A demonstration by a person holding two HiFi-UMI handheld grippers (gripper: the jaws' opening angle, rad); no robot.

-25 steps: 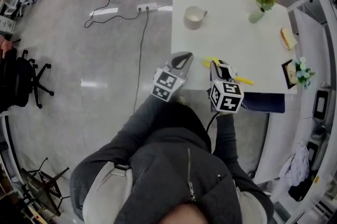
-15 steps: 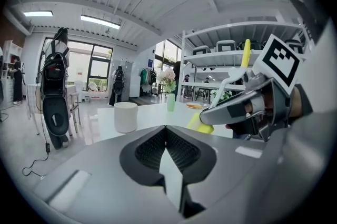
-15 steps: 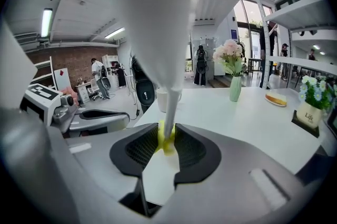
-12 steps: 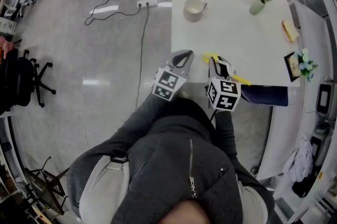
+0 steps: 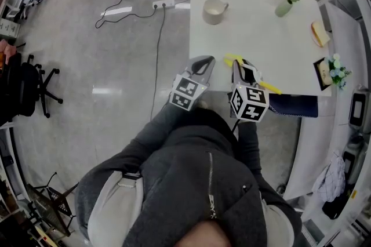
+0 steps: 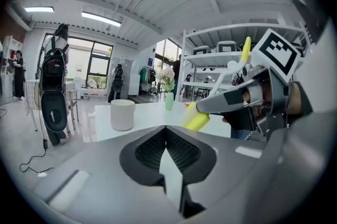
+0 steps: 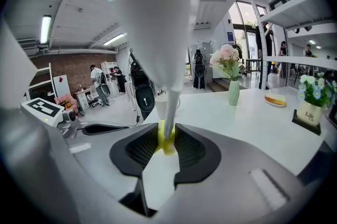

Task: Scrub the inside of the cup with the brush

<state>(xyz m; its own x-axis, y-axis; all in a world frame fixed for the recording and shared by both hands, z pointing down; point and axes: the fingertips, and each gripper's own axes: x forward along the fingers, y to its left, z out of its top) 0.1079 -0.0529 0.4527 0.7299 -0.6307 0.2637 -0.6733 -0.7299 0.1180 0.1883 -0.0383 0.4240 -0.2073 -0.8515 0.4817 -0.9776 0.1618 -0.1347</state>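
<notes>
On the far left, over a grey floor, a black office chair (image 5: 26, 86) is seen. Farther right, a white power strip (image 5: 162, 6) with its cable lies near the table's left edge. A white table (image 5: 255, 37) fills the upper right of the head view. On its far left part a white cup (image 5: 214, 10) is set upright, with its handle turned to the right, well apart from both grippers.

At the table's near left corner the left gripper (image 5: 201, 65) is held with its jaws fully together and nothing between them; in the left gripper view the ribbed pads (image 6: 150, 149) are shown meeting.

Just to its right, the right gripper (image 5: 239, 68) is clamped on the yellow handle of the brush (image 5: 268, 88). The handle is pinched between the pads in the right gripper view, and a pale part of the brush rises past the camera. In the head view, yellow ends of the brush stick out on either side of that gripper.

Farther right, at the far side of the table, a green vase of pink flowers (image 5: 285, 5) is placed. A small potted plant (image 5: 335, 73) is seen at the table's right edge.
</notes>
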